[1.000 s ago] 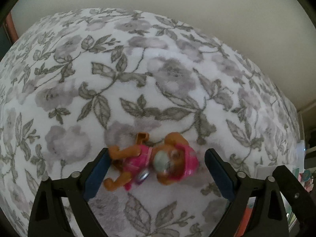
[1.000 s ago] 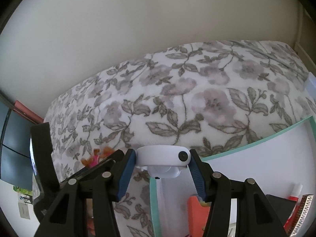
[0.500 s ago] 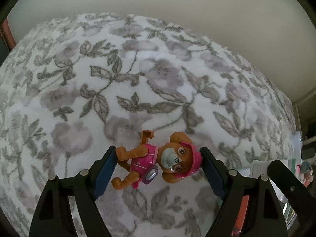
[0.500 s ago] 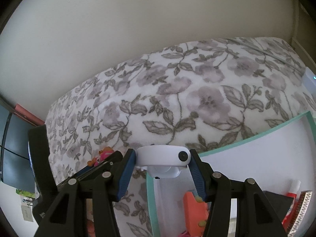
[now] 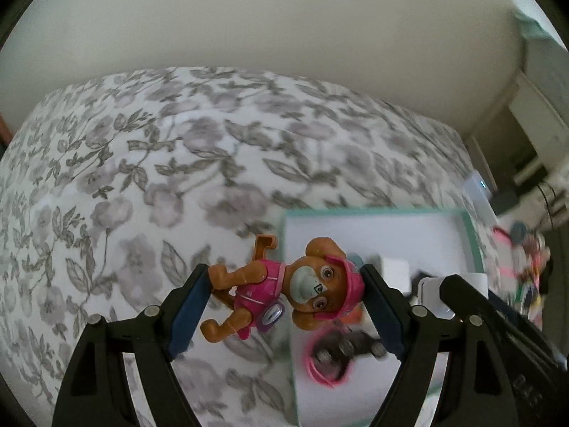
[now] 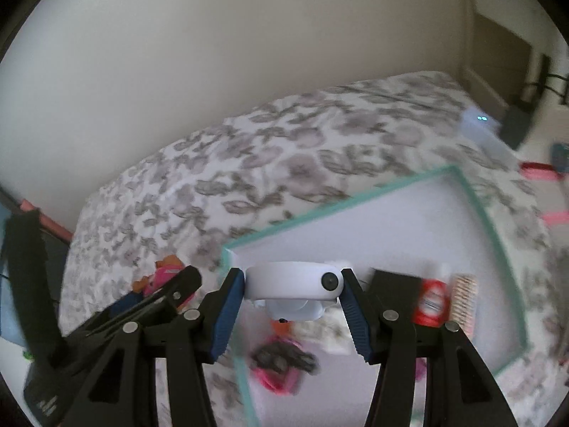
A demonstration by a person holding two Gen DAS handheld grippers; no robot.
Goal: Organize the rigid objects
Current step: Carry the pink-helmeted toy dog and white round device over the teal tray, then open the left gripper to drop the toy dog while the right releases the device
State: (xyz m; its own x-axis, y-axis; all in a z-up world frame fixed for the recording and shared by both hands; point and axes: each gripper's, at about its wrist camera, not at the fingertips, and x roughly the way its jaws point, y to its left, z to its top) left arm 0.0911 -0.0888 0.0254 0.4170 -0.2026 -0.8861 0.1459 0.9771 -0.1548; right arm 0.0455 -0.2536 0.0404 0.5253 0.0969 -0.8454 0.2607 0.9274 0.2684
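My left gripper (image 5: pixel 284 284) is shut on a brown toy dog in pink clothes and a pink cap (image 5: pixel 284 284), held in the air over the left rim of a white box with a teal rim (image 5: pixel 473 235). My right gripper (image 6: pixel 293 284) is shut on a small white camera with a round lens (image 6: pixel 295 281), held over the same box (image 6: pixel 476 210). The left gripper and its toy dog (image 6: pixel 163 270) also show at the left of the right wrist view.
The box lies on a bed with a grey floral cover (image 5: pixel 142 178). In it are a black block (image 6: pixel 394 288), a red-and-white tube (image 6: pixel 432 299), a comb-like piece (image 6: pixel 462 299) and a pink-and-black object (image 6: pixel 281 363). A white device with a light (image 6: pixel 478 122) lies at the far right.
Both grippers have lifted and swung right toward the box with their loads. The toy dog has left the bed cover and now hangs over the box's left rim.
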